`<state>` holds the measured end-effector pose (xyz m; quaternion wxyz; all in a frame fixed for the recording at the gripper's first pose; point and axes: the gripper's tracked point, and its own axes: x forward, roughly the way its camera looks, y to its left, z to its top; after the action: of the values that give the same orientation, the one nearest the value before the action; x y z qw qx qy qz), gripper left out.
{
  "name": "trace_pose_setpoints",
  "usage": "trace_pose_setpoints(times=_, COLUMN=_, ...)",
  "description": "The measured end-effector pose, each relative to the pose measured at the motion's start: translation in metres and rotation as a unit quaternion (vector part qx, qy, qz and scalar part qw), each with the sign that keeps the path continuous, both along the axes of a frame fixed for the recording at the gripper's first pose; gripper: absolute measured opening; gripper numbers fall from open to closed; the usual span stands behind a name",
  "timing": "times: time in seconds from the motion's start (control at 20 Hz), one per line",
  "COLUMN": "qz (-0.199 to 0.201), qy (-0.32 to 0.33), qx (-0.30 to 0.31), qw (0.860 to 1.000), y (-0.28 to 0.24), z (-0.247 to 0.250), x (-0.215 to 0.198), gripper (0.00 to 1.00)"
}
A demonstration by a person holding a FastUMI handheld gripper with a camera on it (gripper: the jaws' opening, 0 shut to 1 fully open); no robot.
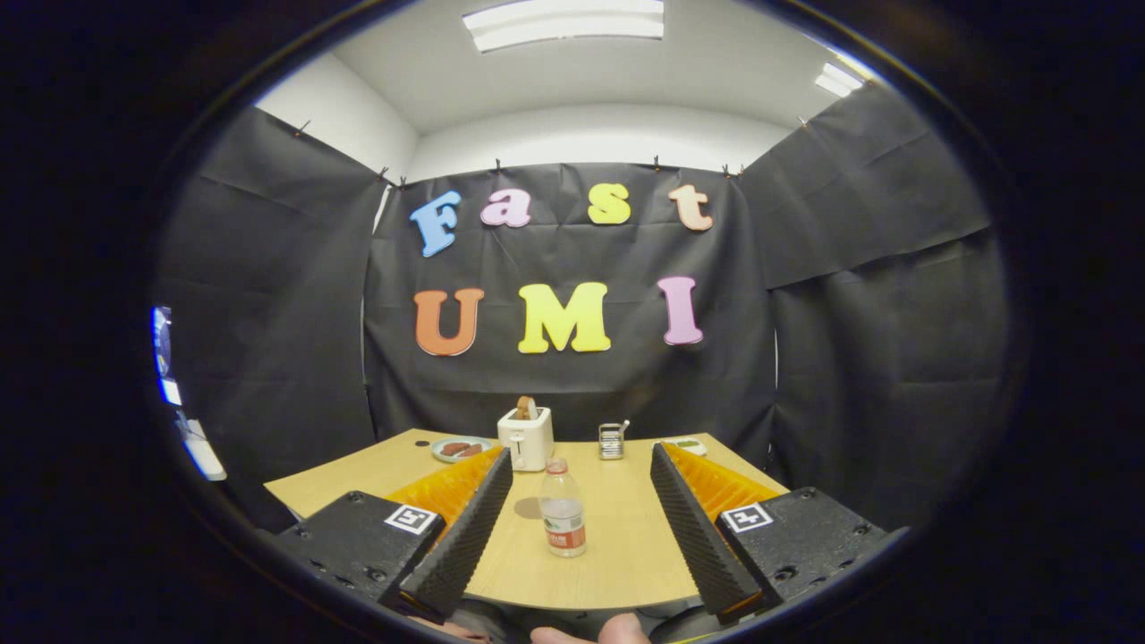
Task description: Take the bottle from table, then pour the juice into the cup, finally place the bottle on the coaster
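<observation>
Gripper [580, 523] fingers spread wide, touching nothing, bottle [563, 509] upright on wooden table [626, 555] between them, toaster [526, 437] beyond it, plate [459, 448] far left, small metal rack [611, 441] far right

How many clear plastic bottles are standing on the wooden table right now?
1. The clear plastic bottle stands upright on the wooden table, between the open gripper's fingers, nearer than the white toaster. The fingers may hide others.

Bright ceiling panels [564, 22] light the booth evenly; fisheye edges bend.
</observation>
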<state>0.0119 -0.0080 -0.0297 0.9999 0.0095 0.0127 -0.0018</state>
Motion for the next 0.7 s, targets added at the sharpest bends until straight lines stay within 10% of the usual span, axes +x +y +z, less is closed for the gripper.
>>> trace_pose_setpoints(times=0.7, qz=0.027, qy=-0.013, qx=-0.033, qw=0.999, y=0.020, z=-0.068, x=0.056, gripper=1.00)
